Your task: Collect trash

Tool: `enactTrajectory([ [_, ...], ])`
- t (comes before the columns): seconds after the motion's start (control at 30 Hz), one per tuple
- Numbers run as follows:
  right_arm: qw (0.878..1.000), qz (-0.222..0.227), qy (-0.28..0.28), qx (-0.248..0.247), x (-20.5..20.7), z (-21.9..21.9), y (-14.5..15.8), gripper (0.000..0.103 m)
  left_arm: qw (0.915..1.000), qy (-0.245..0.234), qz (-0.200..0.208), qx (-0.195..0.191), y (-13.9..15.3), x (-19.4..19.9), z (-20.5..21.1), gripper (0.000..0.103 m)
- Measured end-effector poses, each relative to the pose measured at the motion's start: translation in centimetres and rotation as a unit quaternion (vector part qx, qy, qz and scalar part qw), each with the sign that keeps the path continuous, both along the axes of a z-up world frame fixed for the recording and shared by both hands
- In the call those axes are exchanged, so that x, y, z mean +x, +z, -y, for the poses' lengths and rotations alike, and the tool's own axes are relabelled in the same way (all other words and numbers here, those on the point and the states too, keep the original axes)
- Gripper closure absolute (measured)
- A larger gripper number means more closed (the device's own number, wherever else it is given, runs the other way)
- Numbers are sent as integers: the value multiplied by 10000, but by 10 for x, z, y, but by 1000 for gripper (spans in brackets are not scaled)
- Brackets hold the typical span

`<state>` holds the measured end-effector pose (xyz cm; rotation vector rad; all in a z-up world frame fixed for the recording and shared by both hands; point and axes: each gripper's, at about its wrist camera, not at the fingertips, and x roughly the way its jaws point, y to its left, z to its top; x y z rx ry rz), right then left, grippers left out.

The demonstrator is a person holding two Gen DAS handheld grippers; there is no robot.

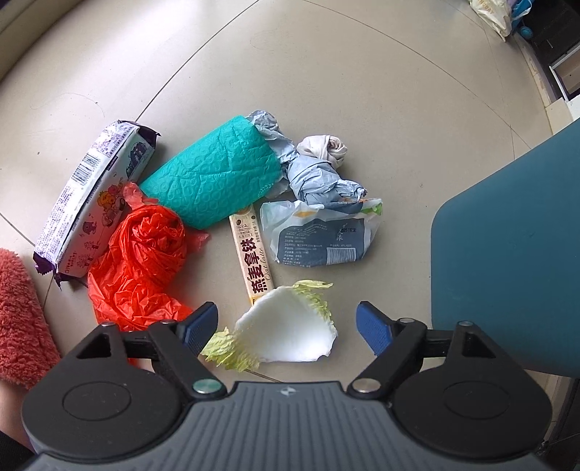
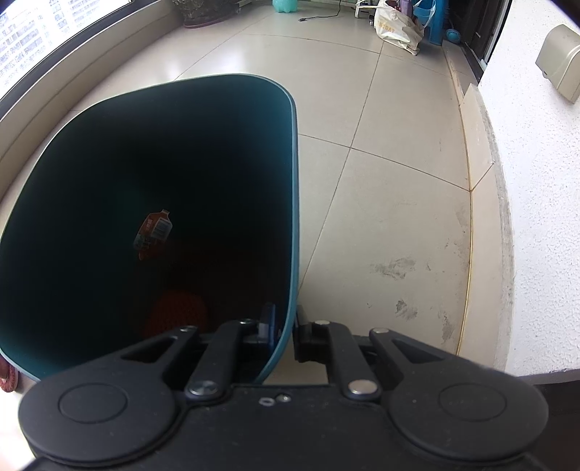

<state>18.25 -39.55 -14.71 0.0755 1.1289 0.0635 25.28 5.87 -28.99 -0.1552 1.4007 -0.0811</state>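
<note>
In the left wrist view my left gripper (image 1: 288, 324) is open and empty, just above a white cabbage leaf (image 1: 290, 331) on the tiled floor. Beyond it lie an oat latte stick packet (image 1: 251, 255), a red plastic bag (image 1: 141, 261), a teal padded mailer (image 1: 217, 170), a purple-edged snack pack (image 1: 90, 203), a clear printed bag (image 1: 319, 232) and crumpled grey-blue paper (image 1: 315, 174). The teal trash bin (image 1: 507, 261) stands at the right. In the right wrist view my right gripper (image 2: 284, 331) is shut on the bin's rim (image 2: 293, 203). A red wrapper (image 2: 154, 232) lies inside.
A red fluffy cloth (image 1: 21, 319) lies at the left edge of the left wrist view. In the right wrist view a white wall and raised ledge (image 2: 482, 203) run along the right, a window sill (image 2: 54, 90) along the left, and bags (image 2: 397, 27) stand far back.
</note>
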Motion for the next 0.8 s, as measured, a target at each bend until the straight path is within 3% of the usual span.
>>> enactTrajectory([
  [0.23, 10000, -22, 38, -34, 1, 0, 0, 94, 9961, -659, -373, 454, -54, 14, 16, 19],
  [0.43, 9999, -47, 102, -83, 2, -4, -1, 94, 9851, -1482, -689, 540, -87, 14, 35, 19],
  [0.57, 9999, -61, 98, -67, 2, -6, -2, 94, 9879, -1374, -560, 456, -89, 15, 36, 20],
  [0.63, 9999, -64, 101, -76, 2, -6, -2, 94, 9890, -1316, -525, 417, -89, 15, 36, 28],
  [0.7, 9999, -62, 97, -90, 2, -7, -1, 94, 9886, -1287, -509, 591, -87, 14, 39, 59],
  [0.8, 9999, -51, 97, -102, 2, -7, -1, 94, 9906, -1122, -494, 602, -82, 13, 38, 79],
])
